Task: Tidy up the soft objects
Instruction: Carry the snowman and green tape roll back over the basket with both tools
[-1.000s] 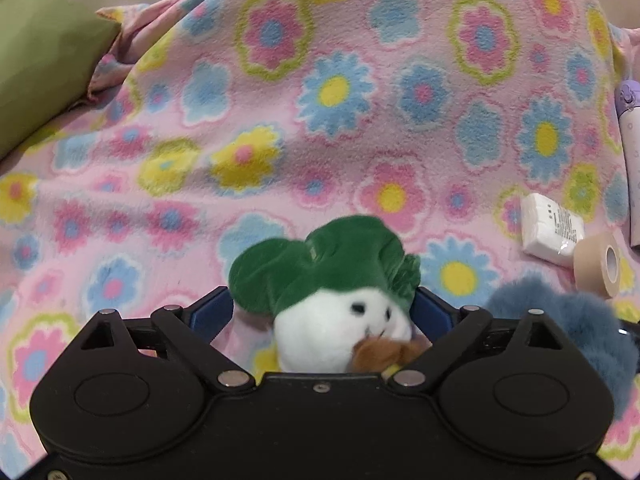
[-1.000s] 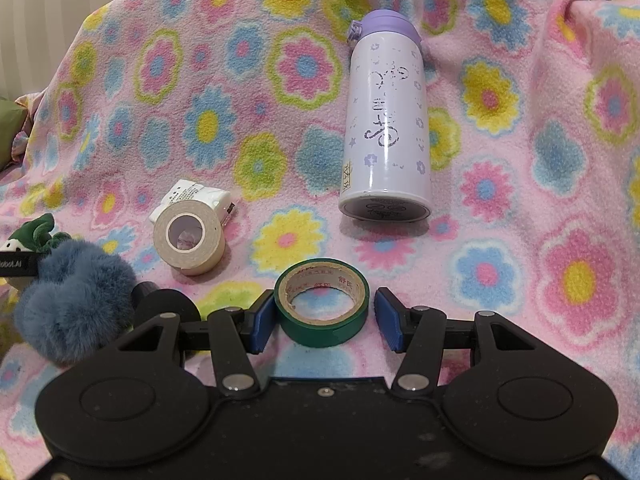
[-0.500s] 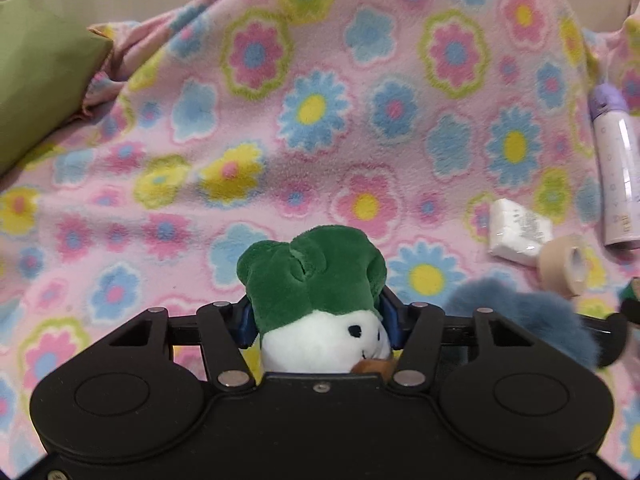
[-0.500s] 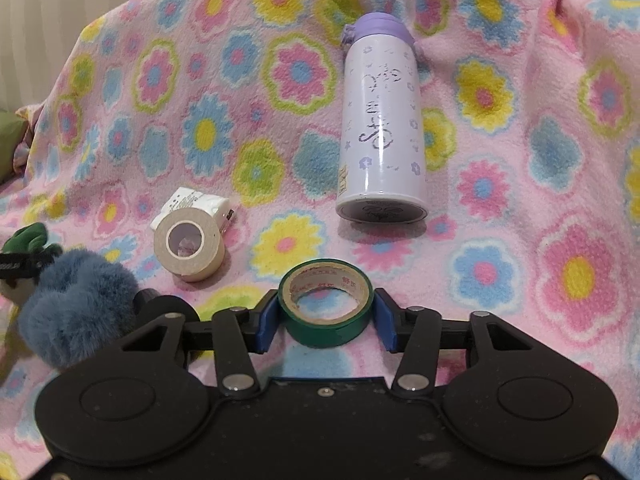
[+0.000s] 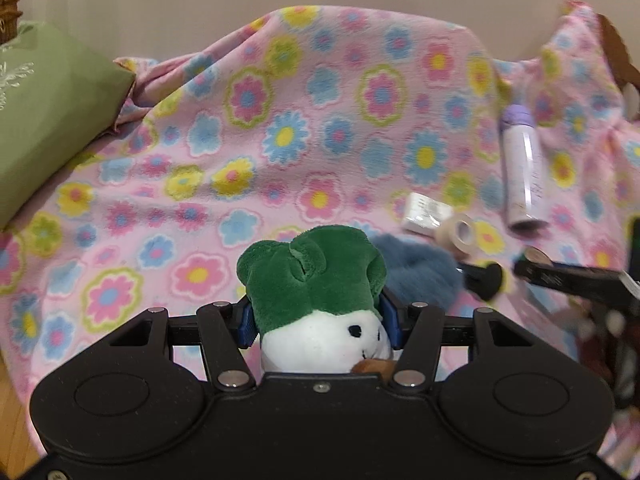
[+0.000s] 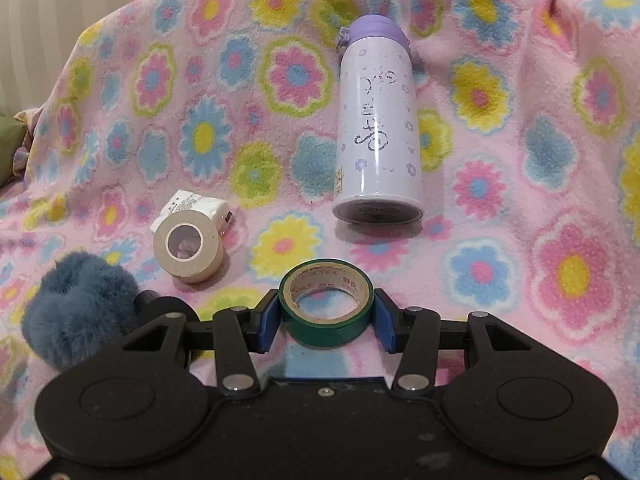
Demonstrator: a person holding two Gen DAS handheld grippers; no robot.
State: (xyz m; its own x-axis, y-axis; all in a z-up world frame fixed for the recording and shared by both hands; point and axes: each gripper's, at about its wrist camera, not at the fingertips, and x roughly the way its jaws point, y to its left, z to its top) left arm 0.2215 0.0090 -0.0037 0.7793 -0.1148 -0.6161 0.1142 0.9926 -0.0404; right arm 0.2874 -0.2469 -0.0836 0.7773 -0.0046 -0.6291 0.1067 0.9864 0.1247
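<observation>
- The left gripper (image 5: 318, 322) has its blue fingers (image 5: 246, 326) pressed into both sides of a plush toy (image 5: 316, 300), a white-faced figure with a green cap; the toy sits between the fingers with its cap standing above them.
- Just beyond the left fingers and to their right lies a blue fluffy ball (image 5: 416, 272) on the flowered blanket (image 5: 200, 200).
- The right gripper (image 6: 326, 318) has its blue fingers (image 6: 267, 326) pinching a green tape roll (image 6: 326, 312), one pad touching each side; whether the roll rests on the blanket or is lifted off it, I cannot tell.
- Ahead of the right fingers and to their left, a beige tape roll (image 6: 188, 250) stands on edge, touching a small white packet (image 6: 196, 208) behind it.
- The blue fluffy ball shows again in the right wrist view, left of the right fingers, beside the gripper's body.
- Ahead of the right fingers and slightly right, the only container in view, a white bottle (image 6: 378, 140) with a purple lid (image 6: 376, 28), lies on its side with its base turned toward the fingers; the lid is on, and the contents cannot be seen.
- Far left of the left fingers, a green cushion (image 5: 44, 120) rests at the blanket's edge.
</observation>
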